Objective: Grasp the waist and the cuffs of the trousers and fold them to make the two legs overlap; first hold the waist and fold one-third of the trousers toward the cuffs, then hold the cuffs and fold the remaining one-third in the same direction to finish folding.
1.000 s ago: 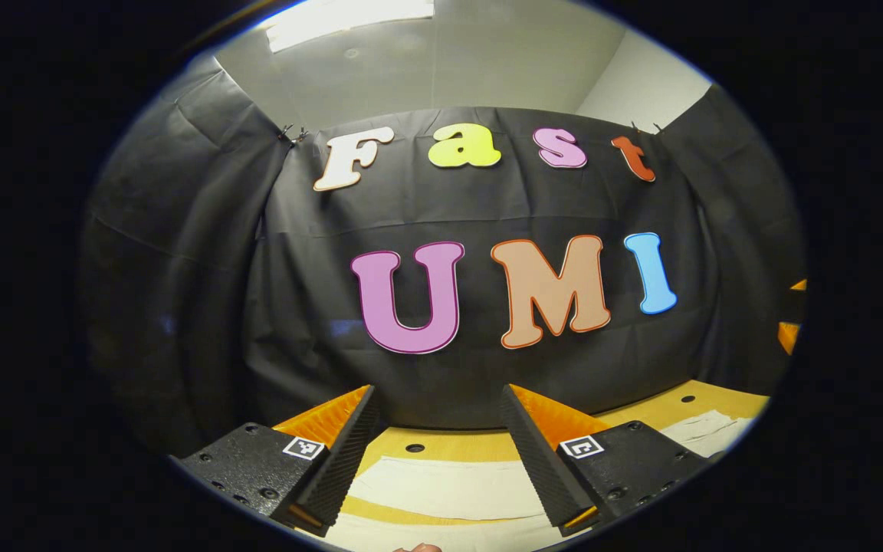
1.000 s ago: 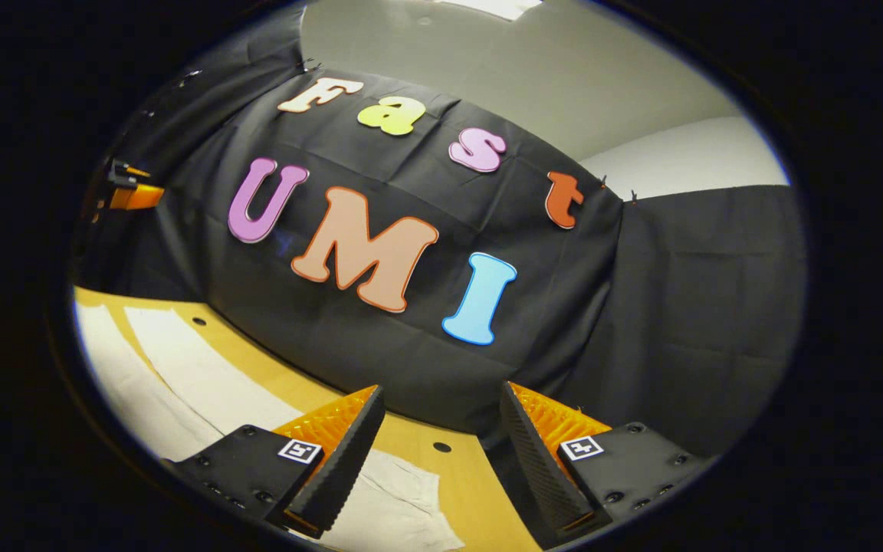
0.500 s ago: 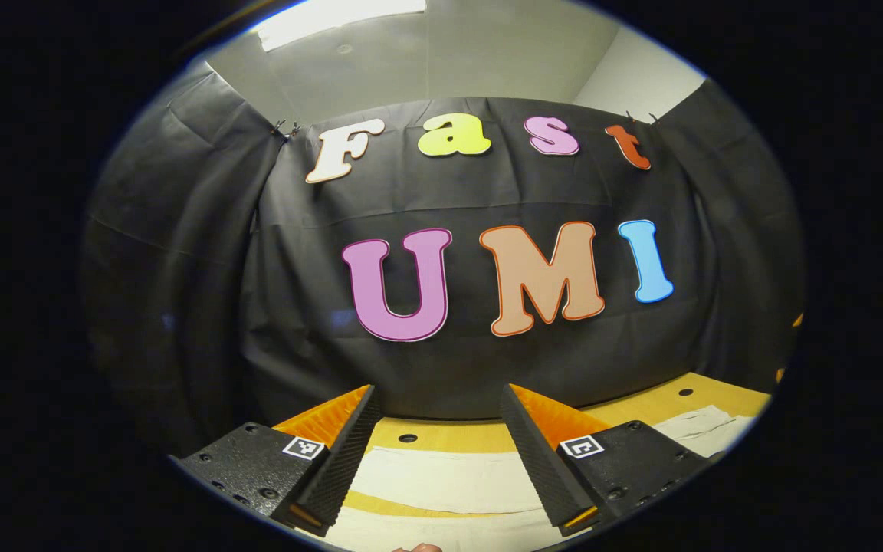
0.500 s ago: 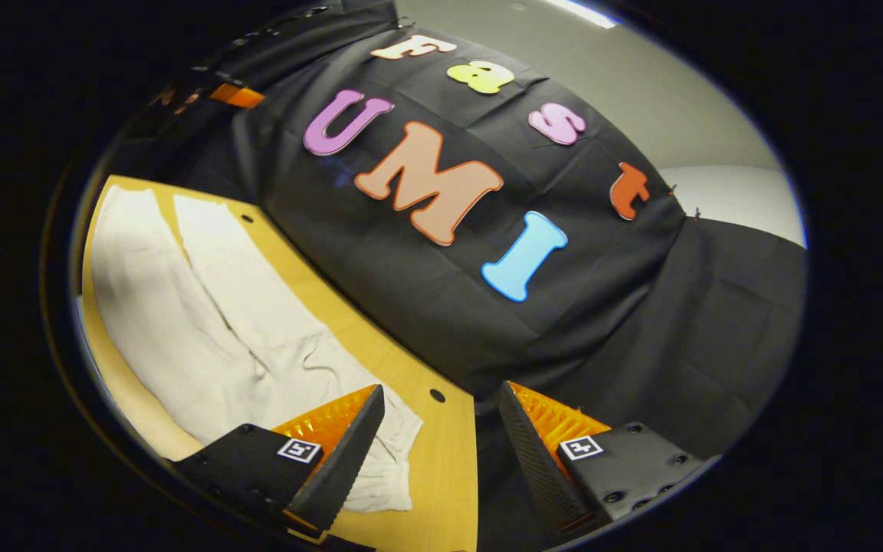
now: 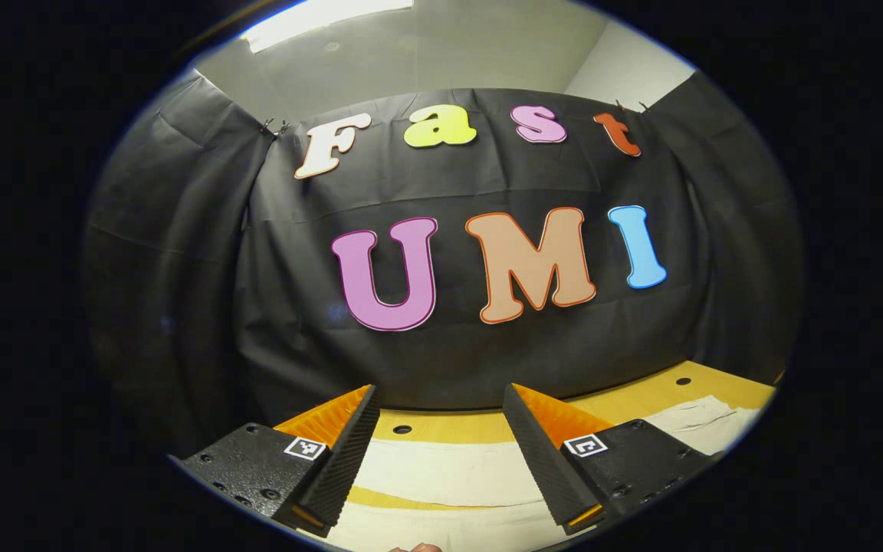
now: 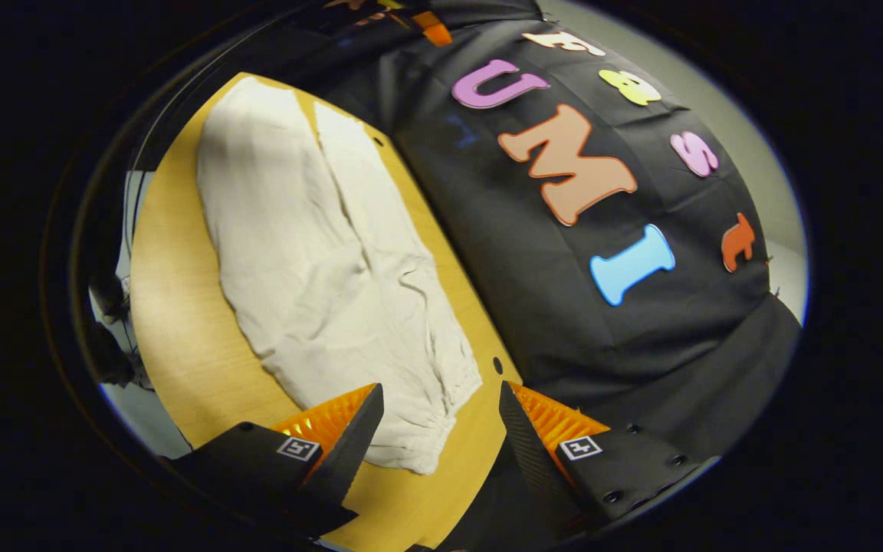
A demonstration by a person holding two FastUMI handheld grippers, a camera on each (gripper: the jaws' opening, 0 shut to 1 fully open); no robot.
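Here, in the left gripper view, the left gripper (image 5: 439, 452) gapes empty above pale trousers (image 5: 441, 475) on the yellow counter (image 5: 625, 402), while in the right gripper view the right gripper (image 6: 441, 441) hangs wide, empty, over their flat, creased legs (image 6: 311, 253) below the black cloth wall (image 6: 533, 307).

A wooden table (image 6: 181, 337) carries pale trousers (image 6: 319, 253) spread flat, legs apparently side by side.

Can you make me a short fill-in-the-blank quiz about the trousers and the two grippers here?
1. The trousers lie spread flat on the ____ table.
2. The right gripper hangs with its jaws ____ above the waist end.
3. The left gripper holds ____.
4. The two legs lie ____, not overlapped.

Missing words: wooden; open; nothing; side by side
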